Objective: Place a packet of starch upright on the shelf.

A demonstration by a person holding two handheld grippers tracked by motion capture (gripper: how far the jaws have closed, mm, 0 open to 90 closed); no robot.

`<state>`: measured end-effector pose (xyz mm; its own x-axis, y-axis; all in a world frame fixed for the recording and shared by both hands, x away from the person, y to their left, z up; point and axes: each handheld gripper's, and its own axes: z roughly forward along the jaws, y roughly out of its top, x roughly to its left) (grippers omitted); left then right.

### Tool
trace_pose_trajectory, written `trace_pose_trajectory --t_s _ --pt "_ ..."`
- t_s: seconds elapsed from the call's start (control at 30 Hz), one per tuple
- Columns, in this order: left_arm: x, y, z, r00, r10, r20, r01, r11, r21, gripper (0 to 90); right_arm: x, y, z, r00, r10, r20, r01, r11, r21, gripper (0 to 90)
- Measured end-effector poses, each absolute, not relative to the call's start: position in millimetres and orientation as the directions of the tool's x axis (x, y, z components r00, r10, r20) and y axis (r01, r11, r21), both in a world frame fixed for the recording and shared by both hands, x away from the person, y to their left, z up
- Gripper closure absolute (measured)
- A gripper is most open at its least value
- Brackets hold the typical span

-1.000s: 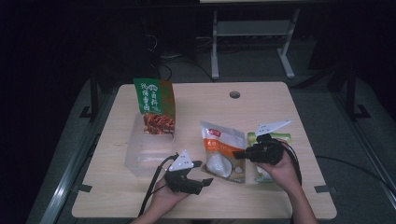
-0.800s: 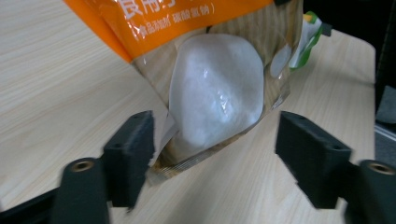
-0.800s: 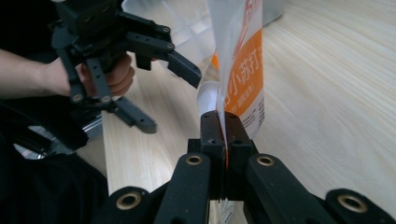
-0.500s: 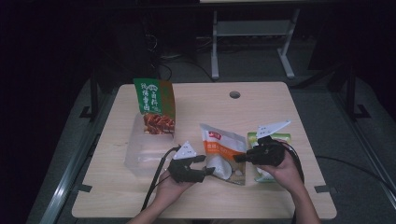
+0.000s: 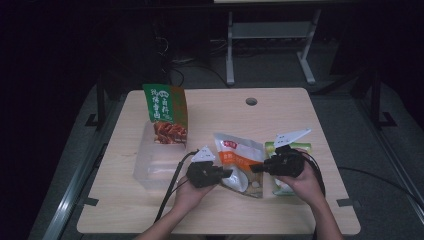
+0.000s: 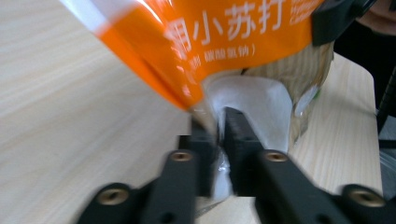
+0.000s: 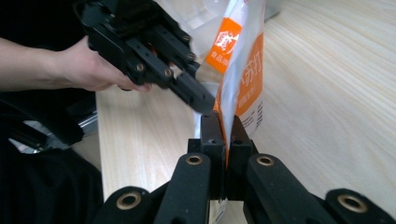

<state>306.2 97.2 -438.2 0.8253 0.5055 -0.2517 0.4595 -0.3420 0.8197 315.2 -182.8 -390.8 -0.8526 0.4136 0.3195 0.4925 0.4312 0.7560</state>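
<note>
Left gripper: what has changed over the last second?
The left gripper moved right to the orange pouch, and its jaws have just been closing on the pouch's clear edge. The right gripper stays clamped on the pouch; the green bag and clear tub have not moved.

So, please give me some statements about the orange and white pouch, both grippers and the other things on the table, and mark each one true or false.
1. Both grippers grip the orange and white pouch. True: the left gripper and right gripper each pinch an edge.
2. The green bag lies flat. False: it stands upright in the clear container.
3. The left gripper's jaws have just been closing. True, on the pouch.
4. The table is metal. False: light wood.
</note>
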Motion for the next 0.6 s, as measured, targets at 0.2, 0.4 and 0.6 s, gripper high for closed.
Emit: trace_pose_trajectory --t_s 0.2,0.4,0.6 --pt "301.4 96.1 -437.2 0.824 0.525 -0.212 0.437 -0.351 0.828 89.4 316.9 -181.4 -392.5 -0.835 0.450 0.316 0.508 0.414 0.755 88.8" --pt "295.7 96.1 -437.7 0.816 0.553 -0.169 0.412 -0.351 0.841 89.7 315.6 -175.4 -392.5 -0.824 0.486 0.292 0.511 0.412 0.754 84.9" --pt "294.4 97.2 -437.2 0.819 0.554 -0.148 0.398 -0.365 0.841 89.7 316.0 -161.6 -396.0 -0.817 0.507 0.274 0.518 0.437 0.736 77.5"
